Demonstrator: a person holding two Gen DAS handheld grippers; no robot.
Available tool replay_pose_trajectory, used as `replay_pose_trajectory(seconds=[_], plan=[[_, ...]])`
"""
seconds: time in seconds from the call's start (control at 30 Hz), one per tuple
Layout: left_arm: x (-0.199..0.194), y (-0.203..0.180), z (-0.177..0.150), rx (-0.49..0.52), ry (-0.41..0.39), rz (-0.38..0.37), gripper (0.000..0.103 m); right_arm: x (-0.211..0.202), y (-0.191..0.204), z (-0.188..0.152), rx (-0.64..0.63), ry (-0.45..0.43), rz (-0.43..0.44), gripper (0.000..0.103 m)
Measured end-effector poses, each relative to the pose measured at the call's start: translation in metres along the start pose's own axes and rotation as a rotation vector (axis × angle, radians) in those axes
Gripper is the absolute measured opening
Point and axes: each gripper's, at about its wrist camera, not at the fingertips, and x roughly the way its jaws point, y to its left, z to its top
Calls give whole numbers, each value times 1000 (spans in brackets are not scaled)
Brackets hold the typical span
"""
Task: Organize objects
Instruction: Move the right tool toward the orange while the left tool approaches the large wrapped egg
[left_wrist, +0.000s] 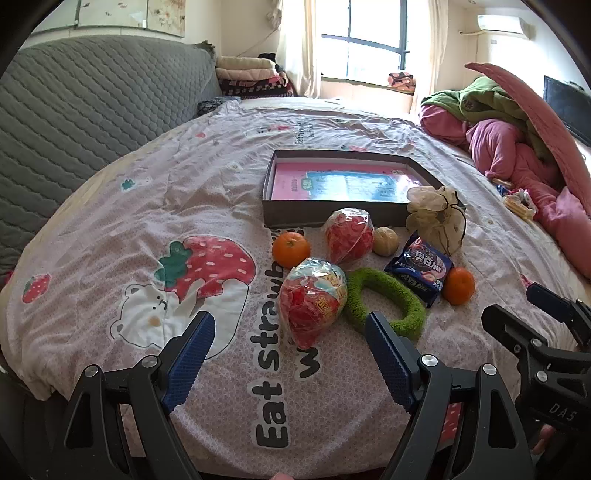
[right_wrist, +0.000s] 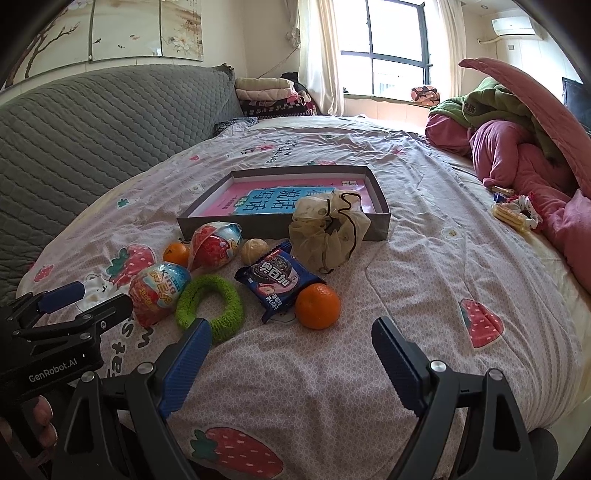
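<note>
Both claws stand wide and empty, the left claw (left_wrist: 284, 354) and the right claw (right_wrist: 291, 354) hanging over the bed this side of the box (right_wrist: 380, 218). The snacks and fruit lie loose in front of the box. The orange (right_wrist: 317, 306) may roll on the soft quilt (right_wrist: 424, 280) if nudged; the slippery cookie packet (right_wrist: 277, 282) could slide from a pinch. The quilt reads "Eat straw…"; the left claw's body reads "GenRobot.AI".

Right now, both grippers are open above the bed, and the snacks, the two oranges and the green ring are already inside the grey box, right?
Not quite. The left gripper and right gripper are open, but the snack pack, both oranges and the green ring lie on the bedspread in front of the grey box, not inside. The right wrist view shows only a pink book in it.
</note>
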Motion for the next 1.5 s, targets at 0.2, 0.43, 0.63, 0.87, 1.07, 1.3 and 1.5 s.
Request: replay_pose_trajectory(seconds=[0.2,0.43,0.63,0.87,1.07,1.3,1.5], plan=[[4,-2,0,7,4,-4,84,3,-1,-1,2,7,5,88],[5,-4,-2,19,7,-13,84,6,-2,-2,5,19,8,88],[9,-5,-3,19,21,-22,84,7,-3,-2,9,21,9,88],[15,-3,-6,23,28,-19,84,12,-5,-5,9,31,0,88],[26,-2,-10,27,52,-21,84,22,-6,-8,11,50,7,88],[35,0,-10,23,49,-15,84,32,-8,-11,17,74,25,88],[37,1,-9,16,35,-28,84,38,-15,-11,37,80,11,88]])
